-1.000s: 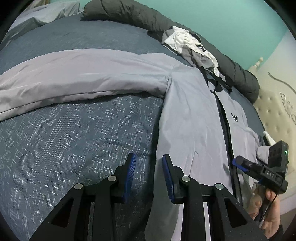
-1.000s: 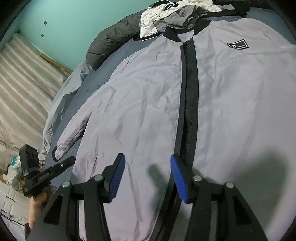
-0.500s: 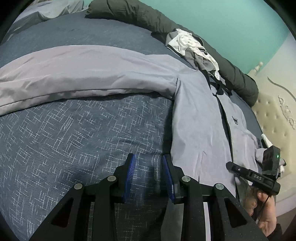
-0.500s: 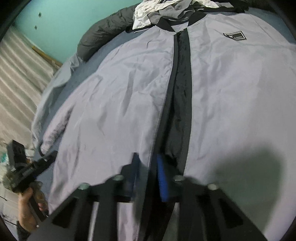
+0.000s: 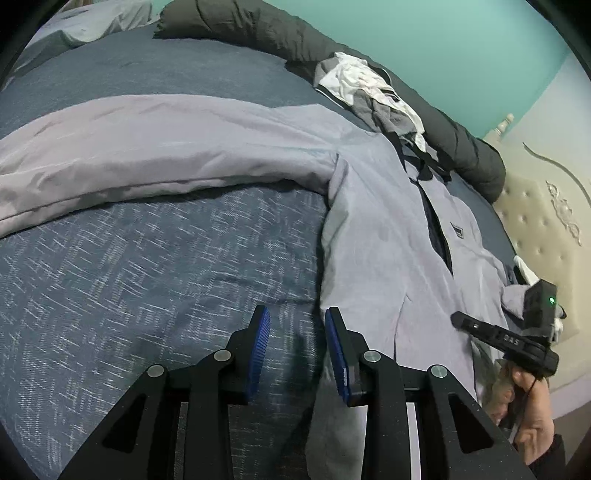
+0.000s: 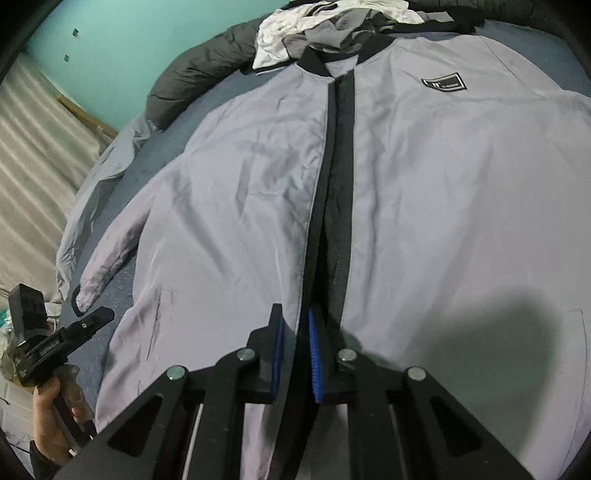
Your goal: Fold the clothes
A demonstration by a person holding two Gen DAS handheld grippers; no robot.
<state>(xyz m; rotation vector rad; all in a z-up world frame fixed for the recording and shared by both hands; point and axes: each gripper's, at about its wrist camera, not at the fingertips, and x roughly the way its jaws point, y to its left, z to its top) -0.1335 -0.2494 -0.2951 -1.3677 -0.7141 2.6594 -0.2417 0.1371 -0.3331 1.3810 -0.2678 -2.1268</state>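
Note:
A light grey jacket [image 6: 424,184] with a black zip band lies face up and spread out on the bed. Its long sleeve [image 5: 166,147] stretches off to the left in the left wrist view. My right gripper [image 6: 295,350] is low over the jacket's hem, and its jaws are closing with the left front panel's zip edge pinched between the blue pads. My left gripper [image 5: 297,347] stands open over the bed cover at the jacket's side edge. Only bed cover shows between its pads, and the jacket [image 5: 373,229] runs under its right finger. Each hand-held gripper appears in the other's view.
The blue patterned bed cover [image 5: 129,277] lies under everything. A heap of white and grey clothes [image 5: 365,88] sits by the jacket's collar. A dark rolled duvet [image 5: 258,26] lines the teal wall. A cream tufted headboard [image 5: 543,221] stands at the right.
The right gripper's jaws went from wide apart to nearly together around the jacket's zip edge. In the left wrist view the jacket's side edge shifted from between the fingers to the right finger.

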